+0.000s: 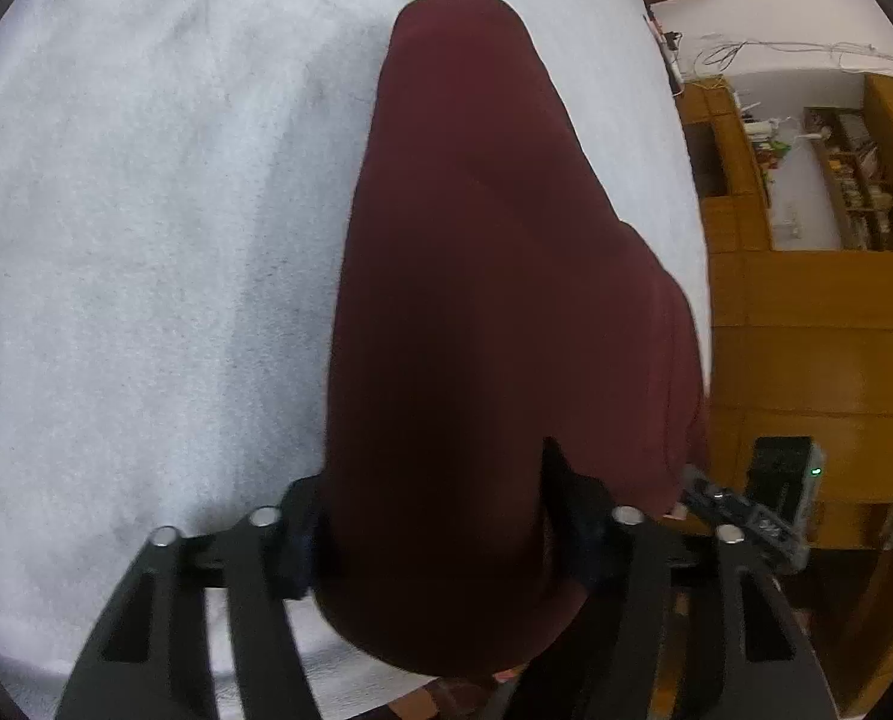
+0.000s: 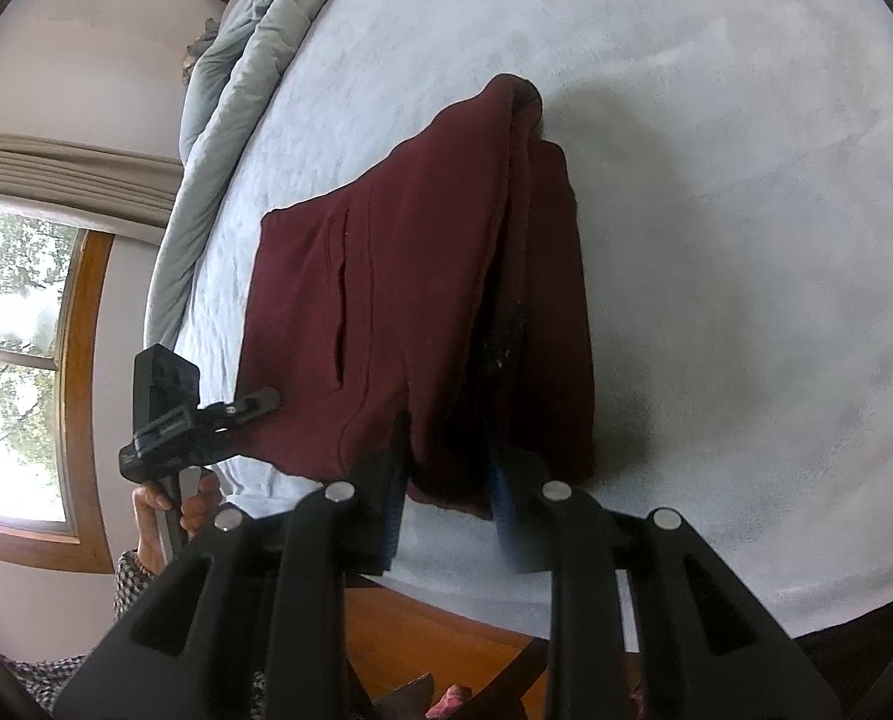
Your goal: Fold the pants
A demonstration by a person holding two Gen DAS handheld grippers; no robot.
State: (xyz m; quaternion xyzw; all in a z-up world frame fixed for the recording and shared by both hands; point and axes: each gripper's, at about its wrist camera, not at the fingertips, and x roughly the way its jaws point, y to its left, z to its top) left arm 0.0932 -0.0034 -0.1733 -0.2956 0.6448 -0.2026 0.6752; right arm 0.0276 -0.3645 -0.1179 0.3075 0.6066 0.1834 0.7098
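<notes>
**Both hands on the near end of the pants, lifting for the next fold**

So the maroon pants (image 2: 422, 300) are lying on the pale grey blanket (image 2: 716, 240) covering the bed, close to its near edge, already doubled lengthwise by the look of it. Long axis runs straight away from me: near end at the bed's edge, far end tapering off toward the middle of the blanket. The pocket slit faces up, on the window side.

My right gripper (image 2: 449, 510) is narrow, pinching a bunched stack of layers at the near end. My left gripper (image 1: 440, 540) has a thick wad of cloth filling the gap between its fingers; they look pressed against it, about half wide. From the right wrist camera, the left one sits at the pants' near corner on the window side.

My take on doing this well: catch every layer at both corners, lift evenly so the near edge stays straight, then carry it along that long axis toward the far end. Uneven lifting would probably skew the fold.
</notes>
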